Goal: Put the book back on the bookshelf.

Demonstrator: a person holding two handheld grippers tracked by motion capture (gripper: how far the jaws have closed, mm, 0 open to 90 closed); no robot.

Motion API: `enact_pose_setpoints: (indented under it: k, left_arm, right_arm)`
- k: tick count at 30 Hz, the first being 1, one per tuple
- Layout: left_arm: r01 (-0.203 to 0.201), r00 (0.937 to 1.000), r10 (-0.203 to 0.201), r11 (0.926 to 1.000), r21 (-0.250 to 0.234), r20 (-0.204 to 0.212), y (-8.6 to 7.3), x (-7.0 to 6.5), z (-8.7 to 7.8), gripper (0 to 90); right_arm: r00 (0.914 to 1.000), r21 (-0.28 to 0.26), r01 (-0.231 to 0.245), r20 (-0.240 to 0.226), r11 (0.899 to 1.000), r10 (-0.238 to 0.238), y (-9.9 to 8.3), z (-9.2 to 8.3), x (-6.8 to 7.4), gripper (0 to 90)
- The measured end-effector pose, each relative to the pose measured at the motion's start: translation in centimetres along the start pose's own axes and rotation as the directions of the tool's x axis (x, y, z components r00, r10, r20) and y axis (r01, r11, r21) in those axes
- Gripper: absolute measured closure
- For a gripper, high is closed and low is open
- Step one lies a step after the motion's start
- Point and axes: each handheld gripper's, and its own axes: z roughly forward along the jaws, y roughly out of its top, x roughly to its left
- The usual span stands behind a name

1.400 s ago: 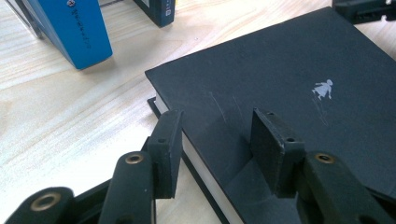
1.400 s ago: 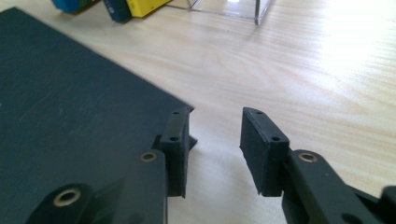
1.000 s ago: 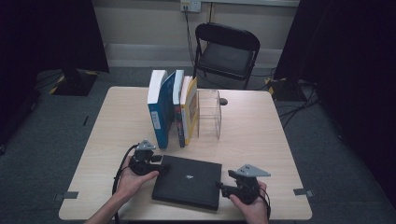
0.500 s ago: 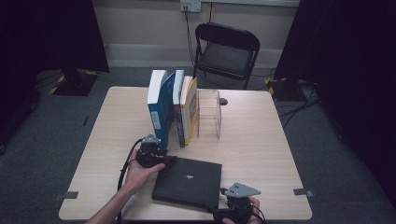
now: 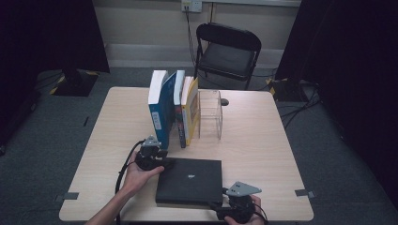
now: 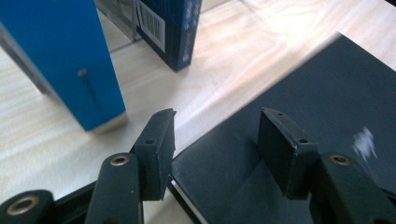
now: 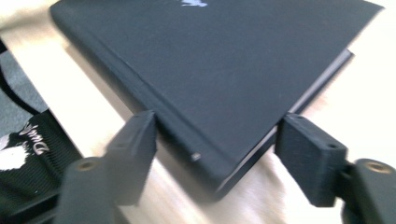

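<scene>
Since a second ago the right gripper (image 5: 220, 212) has dropped from the black book's (image 5: 190, 180) right edge to its near right corner, jaws spread wide around that corner; the left gripper (image 5: 162, 157) stays at the far left corner, jaws also wide; the book lies flat near the table's (image 5: 263, 140) front edge, with a small white mark, unreadable, on its cover; three books (image 5: 172, 108) stand upright beside one clear rack (image 5: 210, 114); a barcode label (image 6: 150, 25) shows on one.

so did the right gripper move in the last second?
Yes. The right gripper slid back toward the table's near edge, from beside the black book to its near right corner.
</scene>
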Motion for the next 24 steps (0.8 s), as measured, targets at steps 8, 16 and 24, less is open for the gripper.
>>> enact_pose_setpoints:
  k: [8, 16, 24]
  left_arm:
    - [-0.009, 1.0, 0.009, 0.9993, 0.037, 0.002, -1.1, -1.1, -1.4, 45.9]
    - [-0.033, 0.9987, 0.03, 0.9968, 0.073, 0.041, -2.7, -2.8, -3.0, 45.2]
    - [-0.039, 0.9935, 0.027, 0.9934, 0.108, 0.11, -4.3, -5.0, -4.2, 44.3]
  right_arm:
    - [0.9987, -0.013, -0.033, 0.039, 0.999, 0.033, 0.2, -0.6, -1.2, 37.6]
    - [0.9922, -0.039, -0.072, 0.099, 0.997, 0.076, 0.5, -0.8, -3.0, 41.1]
    - [0.9795, -0.051, -0.102, 0.17, 0.994, 0.109, 1.7, -0.2, -4.9, 43.8]
